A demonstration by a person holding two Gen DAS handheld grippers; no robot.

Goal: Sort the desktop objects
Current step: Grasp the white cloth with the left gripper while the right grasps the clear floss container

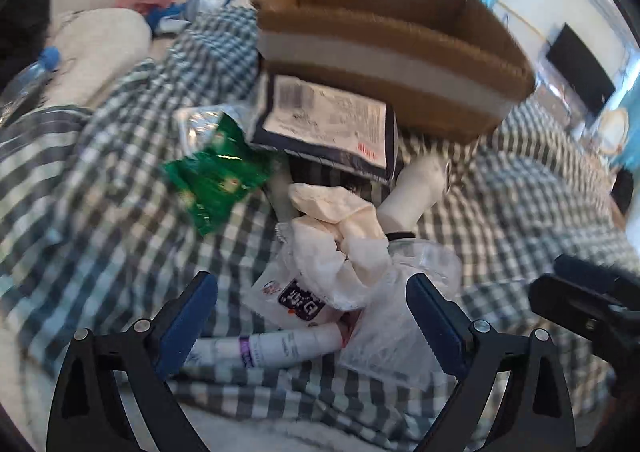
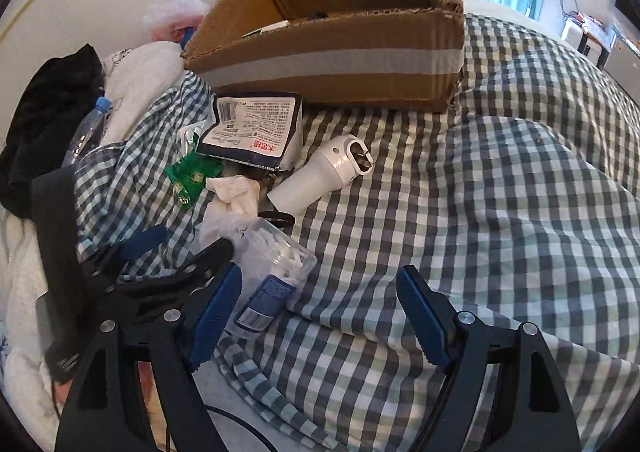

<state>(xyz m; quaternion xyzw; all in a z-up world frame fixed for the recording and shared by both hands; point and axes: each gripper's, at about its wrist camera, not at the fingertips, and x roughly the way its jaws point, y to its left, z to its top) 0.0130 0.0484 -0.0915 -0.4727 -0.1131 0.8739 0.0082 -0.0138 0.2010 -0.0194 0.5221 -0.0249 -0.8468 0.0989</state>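
White cylindrical device (image 2: 320,176) lies with its capped end toward the cardboard box (image 2: 332,64); left tool (image 1: 312,316) and right tool (image 2: 320,312) both spread, holding nothing.

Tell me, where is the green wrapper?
The green wrapper lies on the checked cloth, left of the crumpled tissue, just below the dark labelled pouch in both views.

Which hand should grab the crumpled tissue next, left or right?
Left. The left tongs are open right in front of the crumpled tissue. The right tongs, also open, face mostly bare checkered cloth, with the pile off to their left.
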